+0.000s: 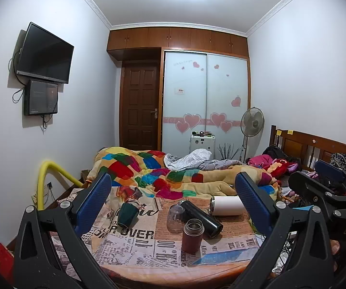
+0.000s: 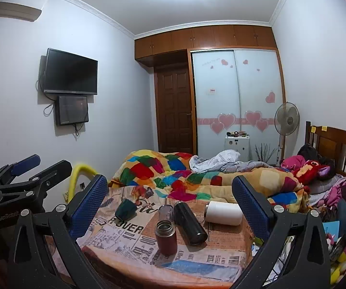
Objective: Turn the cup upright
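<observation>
On a table with a newspaper-print cloth (image 1: pixel 134 248) lie several cups. A dark green cup (image 1: pixel 127 214) lies tipped at the left; it also shows in the right wrist view (image 2: pixel 125 208). A black flask (image 1: pixel 201 218) and a white tumbler (image 1: pixel 227 206) lie on their sides. A clear glass (image 1: pixel 175 218) stands mouth down. A maroon flask (image 1: pixel 192 236) stands upright. My left gripper (image 1: pixel 173 204) is open and empty, held back above the table. My right gripper (image 2: pixel 170 204) is open and empty, also back from the cups; the white tumbler (image 2: pixel 224 213) lies near its right finger.
A bed with a patchwork quilt (image 1: pixel 163 173) lies behind the table. A wooden headboard (image 1: pixel 317 149) and piled clothes are at the right. A yellow tube (image 1: pixel 42 183) stands at the left. A fan (image 1: pixel 252 122) stands by the wardrobe.
</observation>
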`<move>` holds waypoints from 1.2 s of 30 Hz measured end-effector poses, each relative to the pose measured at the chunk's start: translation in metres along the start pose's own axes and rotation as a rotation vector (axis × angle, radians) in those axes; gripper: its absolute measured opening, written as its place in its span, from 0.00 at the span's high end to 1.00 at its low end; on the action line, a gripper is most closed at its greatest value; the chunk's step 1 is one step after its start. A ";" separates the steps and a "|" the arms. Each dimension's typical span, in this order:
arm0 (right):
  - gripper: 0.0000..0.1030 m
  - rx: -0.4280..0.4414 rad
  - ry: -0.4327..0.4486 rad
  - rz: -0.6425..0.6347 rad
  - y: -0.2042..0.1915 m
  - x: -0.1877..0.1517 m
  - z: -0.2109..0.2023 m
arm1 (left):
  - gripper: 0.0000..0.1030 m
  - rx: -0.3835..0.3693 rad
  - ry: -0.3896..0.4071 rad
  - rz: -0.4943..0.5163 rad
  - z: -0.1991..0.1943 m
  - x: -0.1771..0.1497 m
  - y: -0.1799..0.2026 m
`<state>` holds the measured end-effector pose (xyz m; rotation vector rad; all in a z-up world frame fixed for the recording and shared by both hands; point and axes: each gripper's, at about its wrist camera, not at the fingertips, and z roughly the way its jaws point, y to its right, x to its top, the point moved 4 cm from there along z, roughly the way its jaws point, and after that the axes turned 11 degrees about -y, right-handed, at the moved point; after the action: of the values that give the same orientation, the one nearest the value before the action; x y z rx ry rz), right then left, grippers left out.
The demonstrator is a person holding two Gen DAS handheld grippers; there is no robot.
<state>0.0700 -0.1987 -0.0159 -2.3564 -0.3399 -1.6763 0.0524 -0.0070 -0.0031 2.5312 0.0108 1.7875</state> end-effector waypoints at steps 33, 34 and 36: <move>0.00 0.004 -0.007 0.003 0.001 -0.004 -0.001 | 0.00 -0.009 -0.009 0.005 0.008 -0.004 0.007; 0.00 0.004 -0.007 0.005 0.001 -0.003 0.000 | 0.00 -0.010 -0.010 0.004 0.009 -0.004 0.007; 0.00 0.006 -0.007 0.005 0.001 -0.003 0.000 | 0.00 -0.012 -0.010 0.004 0.009 -0.003 0.007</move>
<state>0.0689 -0.1998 -0.0189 -2.3578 -0.3396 -1.6625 0.0601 -0.0144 -0.0090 2.5338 -0.0059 1.7709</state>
